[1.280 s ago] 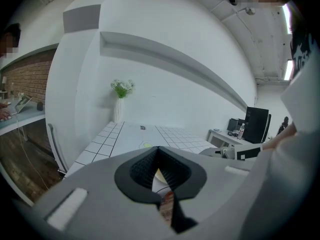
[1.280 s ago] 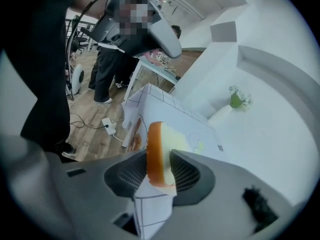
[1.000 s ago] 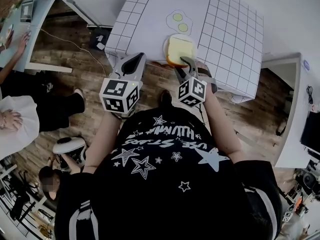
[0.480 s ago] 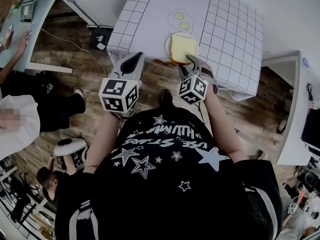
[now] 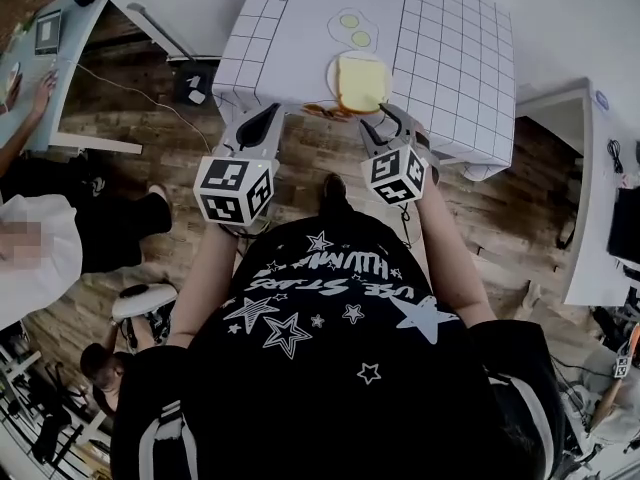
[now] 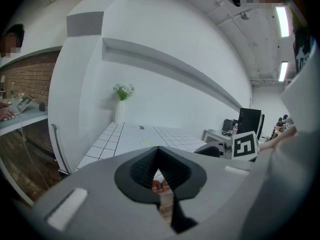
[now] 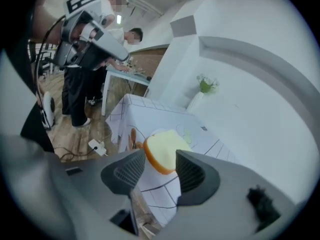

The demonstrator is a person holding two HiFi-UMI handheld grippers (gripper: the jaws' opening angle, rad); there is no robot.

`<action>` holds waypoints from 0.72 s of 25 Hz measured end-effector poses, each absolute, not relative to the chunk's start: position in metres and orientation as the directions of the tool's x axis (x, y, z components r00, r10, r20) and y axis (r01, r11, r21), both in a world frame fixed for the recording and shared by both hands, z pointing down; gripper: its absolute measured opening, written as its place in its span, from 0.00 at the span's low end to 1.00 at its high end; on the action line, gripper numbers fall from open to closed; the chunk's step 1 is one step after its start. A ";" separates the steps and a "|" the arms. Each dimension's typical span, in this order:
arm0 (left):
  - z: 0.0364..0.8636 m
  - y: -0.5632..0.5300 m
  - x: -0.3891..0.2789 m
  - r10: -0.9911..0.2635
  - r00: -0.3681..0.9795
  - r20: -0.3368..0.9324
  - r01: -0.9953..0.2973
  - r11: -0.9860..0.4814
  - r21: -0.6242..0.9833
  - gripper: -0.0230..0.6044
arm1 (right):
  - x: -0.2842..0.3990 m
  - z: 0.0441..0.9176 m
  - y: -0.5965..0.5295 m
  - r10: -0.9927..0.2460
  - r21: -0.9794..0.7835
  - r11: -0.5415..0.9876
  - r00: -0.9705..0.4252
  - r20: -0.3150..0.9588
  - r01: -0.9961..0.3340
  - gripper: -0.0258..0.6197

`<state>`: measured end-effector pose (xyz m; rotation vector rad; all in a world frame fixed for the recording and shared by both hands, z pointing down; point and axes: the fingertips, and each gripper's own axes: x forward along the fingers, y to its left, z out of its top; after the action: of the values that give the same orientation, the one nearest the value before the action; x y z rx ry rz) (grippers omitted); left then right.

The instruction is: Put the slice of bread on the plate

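Looks basically done: bread slice [image 5: 362, 80] lies on the plate [image 5: 331, 71] near the surface [image 5: 450, 48] edge, right claw [image 5: 387, 126] has just been opening and stands spread wide, gripping nothing, left claw [image 5: 262, 123] pressed together, empty; only the retreat seems left.

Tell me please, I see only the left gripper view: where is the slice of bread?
Observer: The slice of bread lies flat on the plate, near the table's front edge.
Operator: Does the right gripper hold it?
Observer: No. The right gripper is open; its jaws have just been opening, the bread beyond them, untouched.
Operator: Where is my left gripper from above?
Observer: The left gripper is left of the plate, before the table's edge.
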<state>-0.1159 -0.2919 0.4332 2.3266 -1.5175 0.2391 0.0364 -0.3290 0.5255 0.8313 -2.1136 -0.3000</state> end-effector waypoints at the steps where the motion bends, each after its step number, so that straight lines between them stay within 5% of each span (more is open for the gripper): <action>1: 0.432 -0.287 -0.115 -0.849 0.418 0.323 -0.907 -0.371 0.199 0.05 | 0.036 0.519 -0.324 -0.656 0.450 0.749 -0.455 0.602 -0.486 0.35; 13: 0.420 -0.223 -0.099 -0.809 0.513 0.286 -0.858 -0.474 0.198 0.05 | 0.023 0.447 -0.248 -0.714 0.359 0.694 -0.536 0.451 -0.624 0.33; 18: 0.413 -0.203 -0.088 -0.784 0.565 0.259 -0.825 -0.533 0.186 0.05 | 0.035 0.429 -0.221 -0.763 0.254 0.627 -0.516 0.388 -0.736 0.16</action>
<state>-0.0883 -0.2027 0.4133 2.5145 -1.3284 0.2083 0.0354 -0.2207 0.4291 1.1806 -2.3854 -0.0788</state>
